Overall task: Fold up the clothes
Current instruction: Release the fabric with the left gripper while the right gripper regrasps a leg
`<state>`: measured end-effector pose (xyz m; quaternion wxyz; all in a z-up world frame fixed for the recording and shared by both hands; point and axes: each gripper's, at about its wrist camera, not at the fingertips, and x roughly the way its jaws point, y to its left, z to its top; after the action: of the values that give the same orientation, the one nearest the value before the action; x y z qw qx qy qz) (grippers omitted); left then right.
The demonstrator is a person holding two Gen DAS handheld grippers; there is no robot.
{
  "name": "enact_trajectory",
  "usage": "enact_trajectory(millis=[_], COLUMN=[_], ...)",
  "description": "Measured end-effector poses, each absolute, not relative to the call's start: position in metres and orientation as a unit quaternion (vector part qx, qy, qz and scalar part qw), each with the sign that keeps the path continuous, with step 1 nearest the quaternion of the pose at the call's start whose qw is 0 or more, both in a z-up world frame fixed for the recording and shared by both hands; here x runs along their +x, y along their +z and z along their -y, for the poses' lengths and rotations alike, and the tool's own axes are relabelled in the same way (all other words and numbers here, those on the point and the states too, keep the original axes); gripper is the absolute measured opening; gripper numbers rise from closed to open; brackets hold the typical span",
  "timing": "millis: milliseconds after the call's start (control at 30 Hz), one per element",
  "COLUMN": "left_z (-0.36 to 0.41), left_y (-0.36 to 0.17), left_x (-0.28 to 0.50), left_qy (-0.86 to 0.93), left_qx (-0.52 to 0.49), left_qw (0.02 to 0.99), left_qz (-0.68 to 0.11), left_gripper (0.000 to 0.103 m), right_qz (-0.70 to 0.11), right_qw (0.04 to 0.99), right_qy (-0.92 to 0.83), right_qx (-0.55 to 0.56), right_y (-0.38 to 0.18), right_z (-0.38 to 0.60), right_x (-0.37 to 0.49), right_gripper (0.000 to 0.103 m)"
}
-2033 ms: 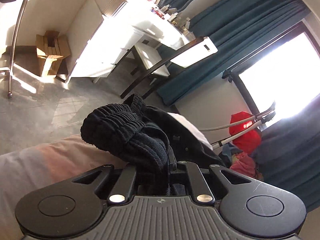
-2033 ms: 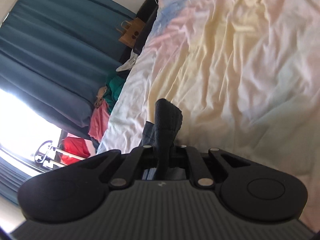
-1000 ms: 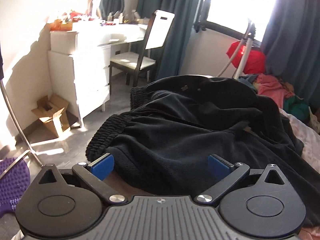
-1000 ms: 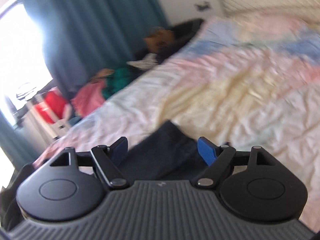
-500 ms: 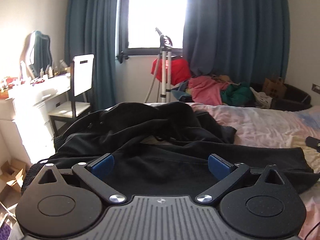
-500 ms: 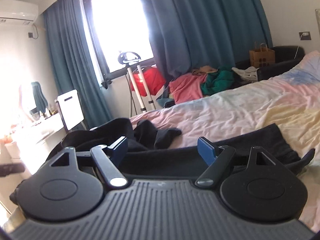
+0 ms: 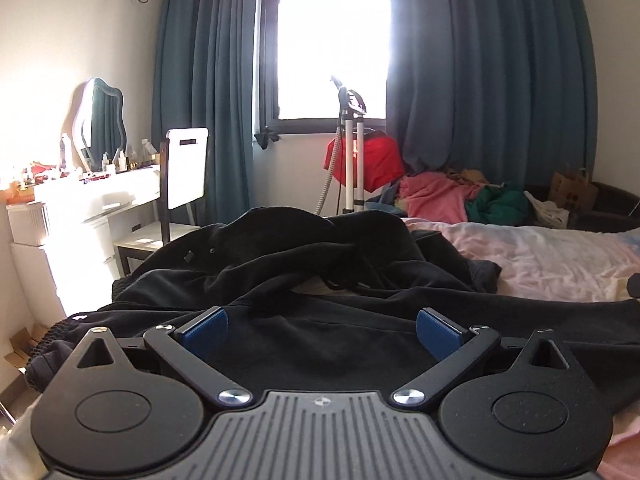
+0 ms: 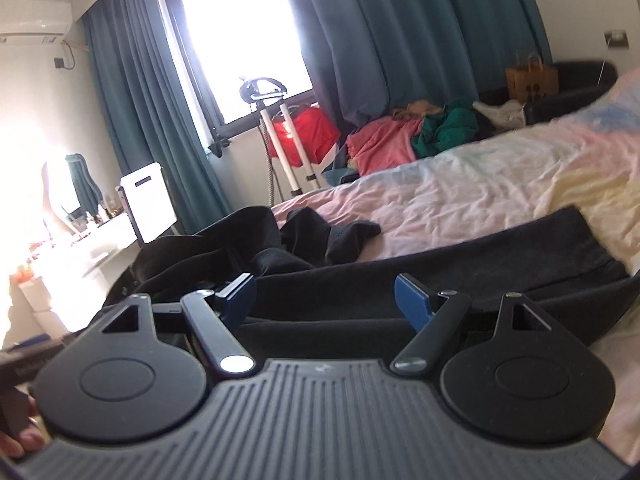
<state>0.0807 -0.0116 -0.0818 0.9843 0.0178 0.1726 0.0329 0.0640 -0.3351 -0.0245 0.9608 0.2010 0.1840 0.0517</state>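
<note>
A black garment (image 7: 320,280) lies spread and rumpled across the near part of the bed; it also shows in the right wrist view (image 8: 460,256), stretching right in a long band. My left gripper (image 7: 322,330) is open and empty, its blue pads (image 7: 206,328) wide apart just above the black cloth. My right gripper (image 8: 326,298) is open and empty too, low over the same garment.
The bed (image 7: 552,264) has a pastel sheet (image 8: 480,184). A heap of pink and green clothes (image 7: 460,196) lies by the curtains. A steamer stand (image 7: 352,152), a chair (image 7: 184,184) and a white dresser (image 7: 80,216) stand at the left.
Two seconds ago both grippers were shut on the black garment. They have let it go onto the bed, opened, and swung up level to face the window.
</note>
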Motion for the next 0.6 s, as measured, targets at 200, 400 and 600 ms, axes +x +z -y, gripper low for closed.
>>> enact_trajectory(millis=[200,400,600], left_z=[0.002,0.003,-0.020], left_y=[-0.096,-0.121,-0.157], left_x=[0.090,0.115,0.157], left_qy=[0.041,0.033,0.033], left_qx=[0.010,0.075,0.036], left_qw=[0.986,0.983,0.981], left_qz=[-0.161,-0.167,-0.186], left_gripper=[0.103,0.103,0.103], right_qz=[-0.255,-0.299,-0.317], right_qw=[0.887,0.847,0.867], right_qy=[0.096,0.066,-0.005], right_qx=[0.373,0.435,0.384], right_y=[-0.040,-0.075,-0.114], right_z=[0.359,0.359,0.348], right_x=[0.165,0.294,0.393], right_gripper=[0.080,0.080,0.075])
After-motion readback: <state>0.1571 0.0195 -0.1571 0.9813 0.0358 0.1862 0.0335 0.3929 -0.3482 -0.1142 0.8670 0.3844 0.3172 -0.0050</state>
